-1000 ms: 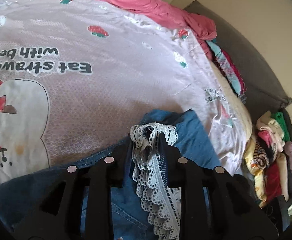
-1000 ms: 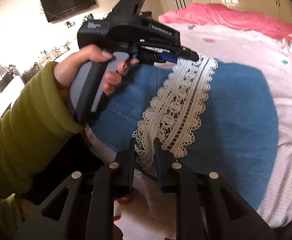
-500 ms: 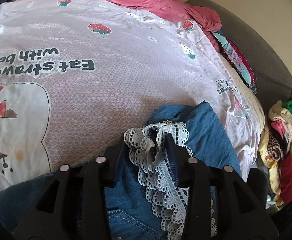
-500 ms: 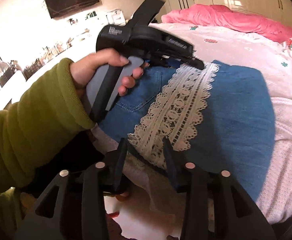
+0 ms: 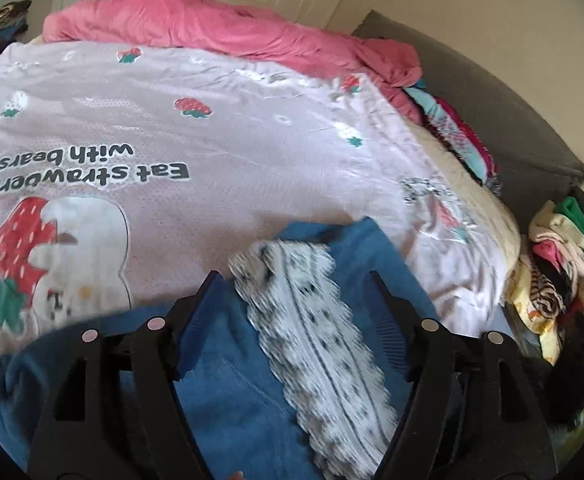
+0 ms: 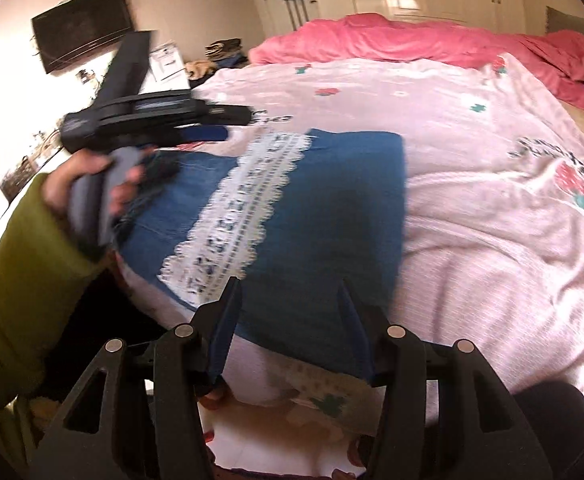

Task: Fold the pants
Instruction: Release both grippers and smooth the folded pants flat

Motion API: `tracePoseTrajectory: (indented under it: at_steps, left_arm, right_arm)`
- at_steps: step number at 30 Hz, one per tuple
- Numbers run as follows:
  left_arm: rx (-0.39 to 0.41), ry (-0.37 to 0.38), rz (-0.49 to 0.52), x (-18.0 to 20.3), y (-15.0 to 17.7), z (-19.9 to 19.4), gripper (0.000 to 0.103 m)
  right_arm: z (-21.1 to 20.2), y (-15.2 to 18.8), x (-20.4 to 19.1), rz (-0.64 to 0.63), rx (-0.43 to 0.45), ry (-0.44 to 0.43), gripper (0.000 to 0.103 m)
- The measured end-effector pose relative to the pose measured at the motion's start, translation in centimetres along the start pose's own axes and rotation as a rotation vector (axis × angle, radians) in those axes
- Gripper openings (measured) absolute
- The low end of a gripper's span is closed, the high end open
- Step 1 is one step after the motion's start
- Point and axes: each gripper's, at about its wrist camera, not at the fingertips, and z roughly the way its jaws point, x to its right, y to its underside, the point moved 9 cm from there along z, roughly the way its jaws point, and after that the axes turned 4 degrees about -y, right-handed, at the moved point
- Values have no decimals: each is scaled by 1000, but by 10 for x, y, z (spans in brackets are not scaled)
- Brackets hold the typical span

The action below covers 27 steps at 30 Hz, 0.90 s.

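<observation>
Blue denim pants (image 6: pixel 332 208) with a white lace strip (image 6: pixel 248 204) lie folded on the pink strawberry bedspread (image 6: pixel 472 200), near the bed's front edge. My right gripper (image 6: pixel 290 284) is open and empty over the pants' near edge. My left gripper (image 5: pixel 292 280) is open above the pants (image 5: pixel 228 392) and the lace (image 5: pixel 316 336), with the lace lying loose between its fingers. In the right wrist view the left gripper (image 6: pixel 228 118) is held in a hand with a green sleeve, above the pants' far left end.
A pink duvet (image 5: pixel 212 28) is bunched at the head of the bed. A pile of clothes (image 5: pixel 552 264) lies on the grey sofa (image 5: pixel 492 92) beside the bed. A TV (image 6: pixel 82 28) hangs on the wall; wardrobes stand behind the bed.
Both grippers have opened and let go of the lace strip and denim. The pants have dropped flat on the bed. The left gripper has lifted and drawn back to the left.
</observation>
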Motion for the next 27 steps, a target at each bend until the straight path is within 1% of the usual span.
tracePoseTrajectory:
  at_steps: [3, 6, 9, 13, 14, 16, 18, 19, 22, 27]
  left_arm:
    - [16, 6, 3, 10, 18, -16, 65]
    - [16, 36, 11, 24, 38, -28, 65]
    - [-7, 74, 46, 45, 54, -33, 65]
    - [-55, 73, 83, 60, 77, -25, 65]
    - [-70, 62, 92, 61, 82, -22, 65]
    - [-97, 7, 129, 60, 91, -13, 65]
    - [-126, -70, 171, 54, 99, -3, 65]
    - [-143, -102, 188, 50, 104, 2, 65]
    - [-162, -131, 213, 46, 111, 11, 65]
    - [-164, -135, 219, 44, 112, 11, 65]
  right_arm:
    - [-3, 2, 8, 12, 6, 26, 49]
    - [-4, 1, 13, 22, 11, 48, 49]
    - [-2, 1, 14, 37, 11, 38, 51]
    - [5, 7, 8, 7, -13, 34, 51]
    - [8, 10, 8, -1, -29, 41, 51]
    - [16, 17, 12, -3, -76, 74, 51]
    - [23, 25, 20, 23, -124, 96, 51]
    - [27, 30, 28, 58, -150, 101, 51]
    - [27, 32, 35, 112, -152, 74, 52]
    - [30, 33, 32, 96, -159, 89, 52]
